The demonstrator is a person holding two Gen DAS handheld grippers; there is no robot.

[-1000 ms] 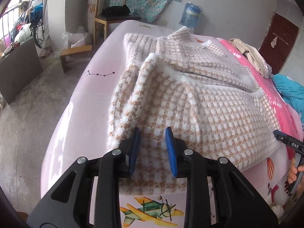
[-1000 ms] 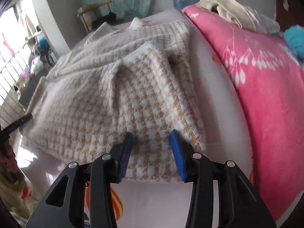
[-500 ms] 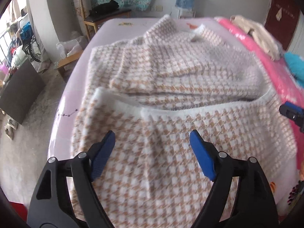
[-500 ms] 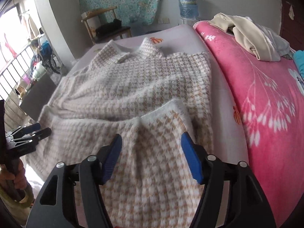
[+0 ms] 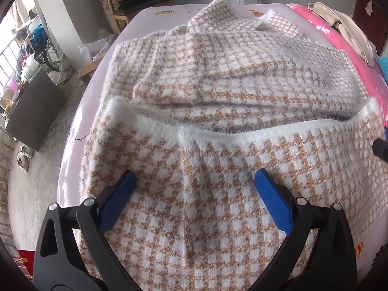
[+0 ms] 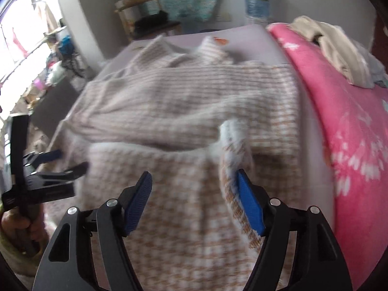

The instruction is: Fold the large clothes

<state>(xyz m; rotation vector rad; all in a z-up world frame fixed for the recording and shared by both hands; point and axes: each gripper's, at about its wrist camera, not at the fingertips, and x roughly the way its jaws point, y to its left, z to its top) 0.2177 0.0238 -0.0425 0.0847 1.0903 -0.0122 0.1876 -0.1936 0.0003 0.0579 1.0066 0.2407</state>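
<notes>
Sweater (image 5: 218,77) hem now released (folded up), lilac bed (image 5: 150,19), chair (image 5: 143,0) behind.

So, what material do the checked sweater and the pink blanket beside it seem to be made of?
The sweater looks like a fuzzy knit, perhaps mohair or a brushed acrylic: fine hairs stand up along its white hem, and the tan and white checks show knit stitches. The pink blanket looks like soft fleece or plush with a matt surface and a white printed flower pattern, though the right wrist view is too blurred to be sure.

wooden chair (image 5: 135,2) | water jug (image 6: 257,2) | pink blanket (image 6: 351,126) | beige clothes (image 5: 344,26)
</notes>
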